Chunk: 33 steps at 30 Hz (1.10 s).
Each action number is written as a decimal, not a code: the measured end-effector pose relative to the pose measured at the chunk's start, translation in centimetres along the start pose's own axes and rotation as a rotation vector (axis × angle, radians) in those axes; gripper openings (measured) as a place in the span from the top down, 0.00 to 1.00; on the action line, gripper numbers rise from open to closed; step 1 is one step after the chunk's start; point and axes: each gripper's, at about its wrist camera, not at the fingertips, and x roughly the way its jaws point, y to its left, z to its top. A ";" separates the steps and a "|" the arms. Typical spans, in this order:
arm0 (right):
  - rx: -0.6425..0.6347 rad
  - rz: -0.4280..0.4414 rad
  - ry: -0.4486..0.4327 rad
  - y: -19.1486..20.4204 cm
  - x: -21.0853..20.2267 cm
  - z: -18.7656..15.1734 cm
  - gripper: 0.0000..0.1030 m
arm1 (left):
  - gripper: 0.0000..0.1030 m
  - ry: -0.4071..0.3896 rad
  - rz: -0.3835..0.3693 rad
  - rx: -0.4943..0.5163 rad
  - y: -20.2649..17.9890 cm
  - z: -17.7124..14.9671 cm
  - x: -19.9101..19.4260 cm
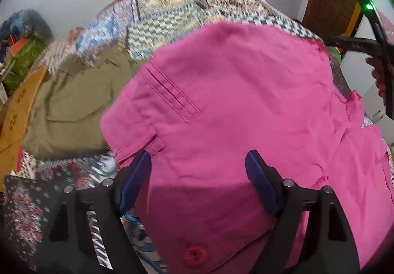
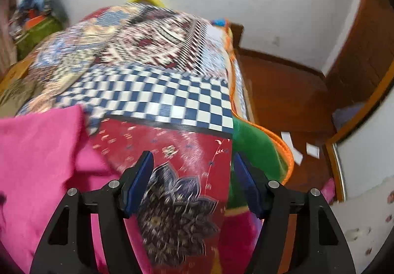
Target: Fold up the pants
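Observation:
Bright pink pants (image 1: 234,106) lie spread on a patchwork bedspread (image 1: 172,10), with a welt pocket and a pink button (image 1: 194,255) facing up. My left gripper (image 1: 198,158) is open and empty, hovering over the waist end. My right gripper (image 2: 193,160) is open and empty over the bedspread (image 2: 157,94), right of the pink pants (image 2: 39,151). The right gripper (image 1: 376,52) and the hand holding it show at the right edge of the left wrist view.
Olive-green pants (image 1: 73,101) lie on the bed to the left of the pink ones. A pile of clutter (image 1: 22,47) sits at far left. The bed's right edge with a green blanket (image 2: 258,148) drops to a wooden floor (image 2: 290,106). A white wall lies behind.

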 end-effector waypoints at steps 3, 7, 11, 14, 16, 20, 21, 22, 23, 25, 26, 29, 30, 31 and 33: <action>-0.025 0.060 -0.026 1.0 -1.6 0.2 0.38 | 0.21 -0.073 0.056 -0.028 1.5 0.6 -1.8; -0.014 0.195 -0.028 2.7 -1.6 1.3 0.38 | 0.21 -0.104 0.106 -0.100 5.0 1.7 -2.6; -0.012 0.290 0.033 5.1 0.6 1.1 0.47 | 0.25 -0.083 0.158 -0.135 7.9 2.2 -1.5; 0.020 0.376 0.112 5.8 2.0 -0.5 0.55 | 0.25 -0.031 0.123 -0.138 8.9 1.9 0.1; 0.033 0.423 0.149 6.1 2.2 -1.6 0.58 | 0.25 -0.010 0.116 -0.127 8.7 1.4 1.3; 0.010 0.473 0.172 7.0 2.3 -2.2 0.60 | 0.24 0.001 0.103 -0.122 7.7 0.8 2.5; 0.003 0.480 0.171 7.3 2.2 -1.9 0.60 | 0.24 0.001 0.102 -0.120 7.4 0.7 2.5; 0.001 0.493 0.171 7.6 2.4 -1.4 0.60 | 0.24 0.003 0.102 -0.118 7.3 0.7 2.7; 0.007 0.512 0.167 7.8 2.6 -0.8 0.60 | 0.24 0.004 0.102 -0.118 7.2 0.7 2.8; 0.018 0.560 0.163 8.1 2.9 0.7 0.60 | 0.24 0.005 0.097 -0.120 7.3 0.6 2.9; 0.018 0.574 0.163 8.3 3.1 1.3 0.60 | 0.24 0.005 0.093 -0.122 7.3 0.6 3.0; 0.016 0.603 0.171 9.2 4.0 3.0 0.60 | 0.24 0.003 0.090 -0.123 7.3 0.5 3.0; 0.022 0.613 0.181 9.5 4.6 3.5 0.59 | 0.24 0.003 0.091 -0.123 7.3 0.5 3.0; 0.033 0.625 0.186 9.5 4.6 3.6 0.59 | 0.24 0.002 0.091 -0.124 7.3 0.5 3.1; 0.062 0.636 0.187 9.5 5.4 4.3 0.59 | 0.24 -0.003 0.093 -0.126 7.3 0.3 3.2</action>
